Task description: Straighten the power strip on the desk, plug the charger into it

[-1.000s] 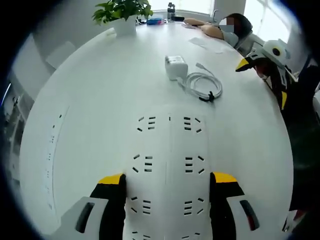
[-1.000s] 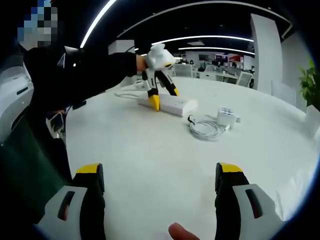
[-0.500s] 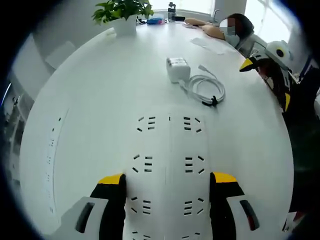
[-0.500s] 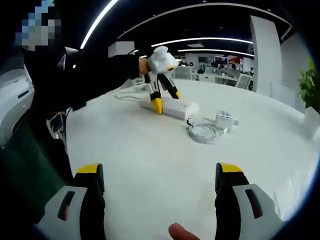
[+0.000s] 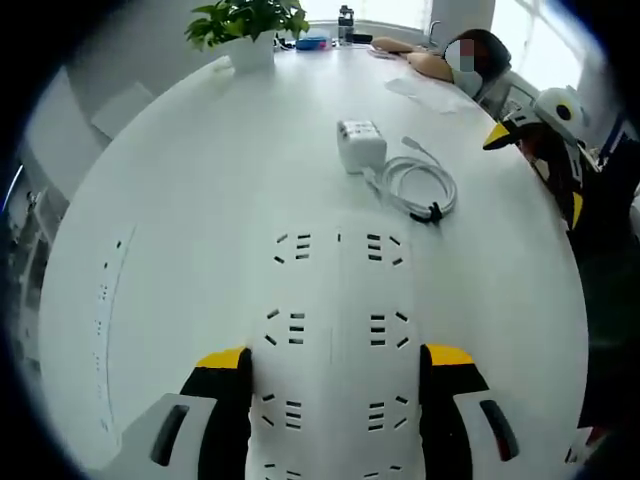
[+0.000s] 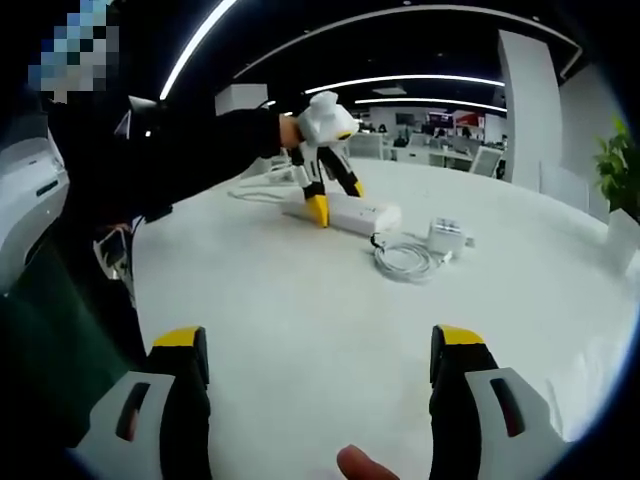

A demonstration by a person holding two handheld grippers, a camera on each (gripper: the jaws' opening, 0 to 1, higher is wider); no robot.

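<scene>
A white power strip (image 5: pixel 335 320) lies on the white desk (image 5: pixel 180 200), running away from me between my left gripper's (image 5: pixel 335 365) yellow-tipped jaws, which are shut on its sides. The right gripper view shows the left gripper (image 6: pixel 337 200) straddling the power strip (image 6: pixel 358 213) from above. Beyond the strip's far end sits the white charger (image 5: pixel 360 145) with its coiled white cable (image 5: pixel 420 185). In the right gripper view the charger (image 6: pixel 446 236) and cable (image 6: pixel 403 260) lie right of the strip. My right gripper (image 6: pixel 320 370) hangs open over bare desk, well short of them, and appears again as the right gripper (image 5: pixel 535 170) at the desk's right edge.
A potted plant (image 5: pixel 245 20) stands at the desk's far end, where a person (image 5: pixel 440 60) rests on the tabletop near papers. The holder's dark sleeve (image 6: pixel 170 140) reaches in from the left. The strip's own cord (image 6: pixel 255 190) trails behind it.
The left gripper and the strip have swung slightly; the charger and cable now sit a little further right and up in the left gripper view. The right gripper has held still.
</scene>
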